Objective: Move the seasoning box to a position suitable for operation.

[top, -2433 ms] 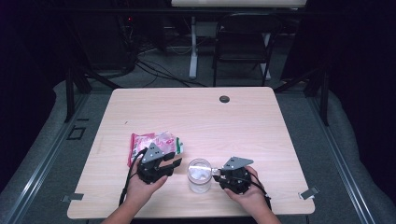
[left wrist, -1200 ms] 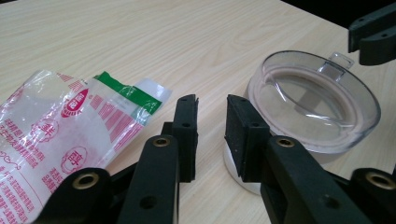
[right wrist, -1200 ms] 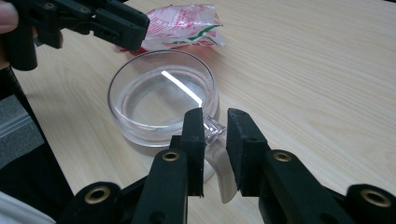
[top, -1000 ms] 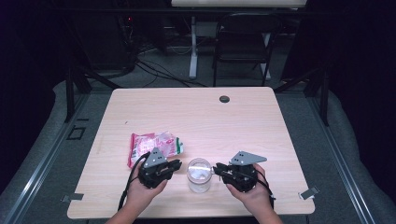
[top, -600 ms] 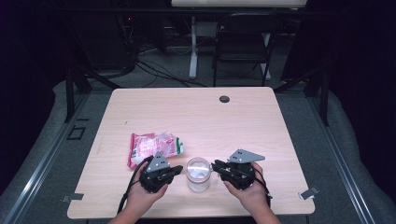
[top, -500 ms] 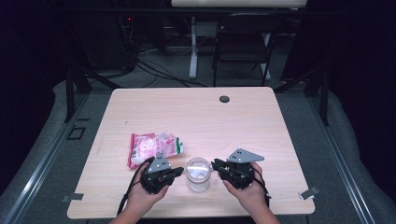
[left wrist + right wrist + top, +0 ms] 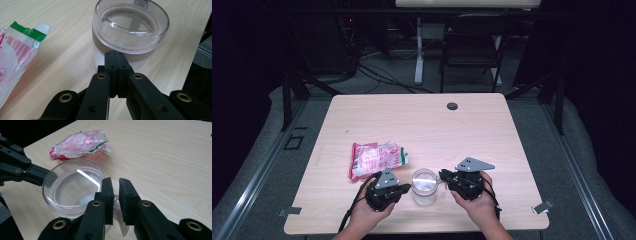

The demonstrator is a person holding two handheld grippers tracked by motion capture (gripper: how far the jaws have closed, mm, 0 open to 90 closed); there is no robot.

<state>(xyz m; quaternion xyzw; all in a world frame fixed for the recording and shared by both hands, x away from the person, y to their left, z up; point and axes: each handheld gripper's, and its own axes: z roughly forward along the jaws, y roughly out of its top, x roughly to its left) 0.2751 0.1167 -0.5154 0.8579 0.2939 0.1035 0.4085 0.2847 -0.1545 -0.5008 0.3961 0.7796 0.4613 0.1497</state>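
While left hand-held gripper [image 7: 115, 55] closed, glass cup [image 7: 130, 27] between, snack bag [image 7: 377, 157] beside

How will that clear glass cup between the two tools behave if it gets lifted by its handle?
The glass cup looks rigid and probably breakable. It appears empty, so likely light, though lifting by the side handle may tilt it. The handle sits between the right tool jaws, and smooth glass may slip.

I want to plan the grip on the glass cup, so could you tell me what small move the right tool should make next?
Probably close the right tool: its jaws stand slightly apart astride the glass cup's handle. The left tool, jaws shut, sits against the cup's other side.
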